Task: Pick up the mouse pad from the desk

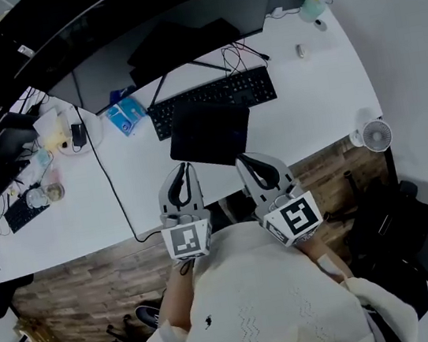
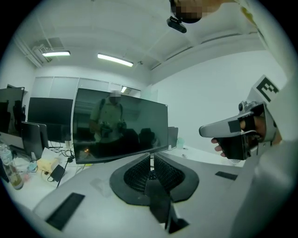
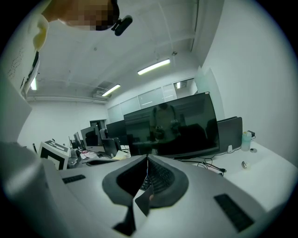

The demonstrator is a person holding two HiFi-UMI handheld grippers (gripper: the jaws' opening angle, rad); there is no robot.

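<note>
Mouse pad (image 1: 210,132) on desk (image 1: 312,108), just beyond left hand-held gripper (image 1: 184,166)

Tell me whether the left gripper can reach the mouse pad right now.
Probably yes: the mouse pad lies near the front edge of the desk, just ahead of the left gripper, with nothing between. Its jaws are shut, though.

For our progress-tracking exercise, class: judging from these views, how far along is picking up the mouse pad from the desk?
Done: nothing yet; the mouse pad lies flat on the desk, in front of the keyboard. In hand: the left claw and right claw, both shut and empty, sit by its near edge. Left: open, grip, lift.
</note>
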